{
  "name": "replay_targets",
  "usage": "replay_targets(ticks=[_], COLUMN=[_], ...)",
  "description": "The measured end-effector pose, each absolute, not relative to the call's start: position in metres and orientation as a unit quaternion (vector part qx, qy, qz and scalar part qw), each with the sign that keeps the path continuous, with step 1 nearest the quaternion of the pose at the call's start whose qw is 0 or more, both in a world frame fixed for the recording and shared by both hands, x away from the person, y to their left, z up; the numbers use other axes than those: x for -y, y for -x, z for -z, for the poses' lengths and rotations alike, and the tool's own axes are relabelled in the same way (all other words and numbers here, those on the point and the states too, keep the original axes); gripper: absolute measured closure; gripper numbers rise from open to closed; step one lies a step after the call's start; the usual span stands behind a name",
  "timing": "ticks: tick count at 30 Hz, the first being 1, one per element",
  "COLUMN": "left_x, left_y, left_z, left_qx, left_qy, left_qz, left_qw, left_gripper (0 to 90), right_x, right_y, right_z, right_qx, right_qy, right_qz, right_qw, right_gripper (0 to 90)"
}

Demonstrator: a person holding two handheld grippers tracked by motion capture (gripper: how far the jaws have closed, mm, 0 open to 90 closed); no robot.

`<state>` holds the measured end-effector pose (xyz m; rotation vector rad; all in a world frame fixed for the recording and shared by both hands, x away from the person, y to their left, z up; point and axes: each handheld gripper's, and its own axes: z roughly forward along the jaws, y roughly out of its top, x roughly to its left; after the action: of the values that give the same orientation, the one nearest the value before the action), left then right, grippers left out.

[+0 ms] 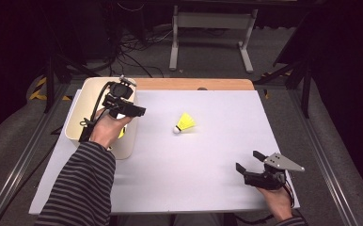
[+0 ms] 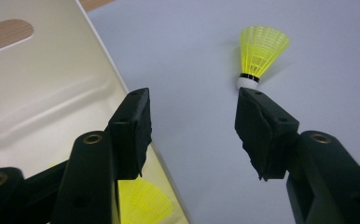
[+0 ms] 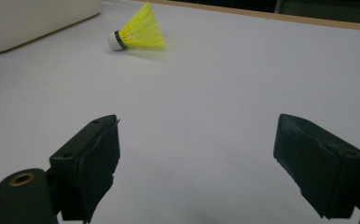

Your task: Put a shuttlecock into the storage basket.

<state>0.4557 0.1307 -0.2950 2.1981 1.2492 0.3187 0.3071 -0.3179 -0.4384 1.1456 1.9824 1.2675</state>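
Your left gripper [image 1: 131, 111], jaws wide, empty, hangs over bin [image 1: 86, 89] rim w/ a shuttlecock [image 2: 143, 200] inside; second shuttlecock [image 1: 185, 123] on table. Right gripper [image 1: 248, 161] wide, parked.

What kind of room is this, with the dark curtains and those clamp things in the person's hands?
Probably a lab set up for recording hand tasks. A white table stands between dark drapes, loose cables trail over the floor behind it, and the person holds a camera-fitted left gripper and right gripper.
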Motion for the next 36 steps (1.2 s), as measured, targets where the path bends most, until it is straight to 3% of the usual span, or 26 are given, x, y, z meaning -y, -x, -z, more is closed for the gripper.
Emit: replay_targets(ticks=[36], left_x=[-0.09], left_y=[-0.455], left_z=[0.304], left_qx=[-0.438], left_qy=[-0.844], left_qz=[-0.096], left_qw=[0.293], left_gripper=[45.5], right_x=[0.319], right_y=[-0.307], right_z=[0.438], right_qx=[-0.73], right_qy=[-0.423], right_qz=[-0.47], right_qw=[0.258], right_gripper=[14.7])
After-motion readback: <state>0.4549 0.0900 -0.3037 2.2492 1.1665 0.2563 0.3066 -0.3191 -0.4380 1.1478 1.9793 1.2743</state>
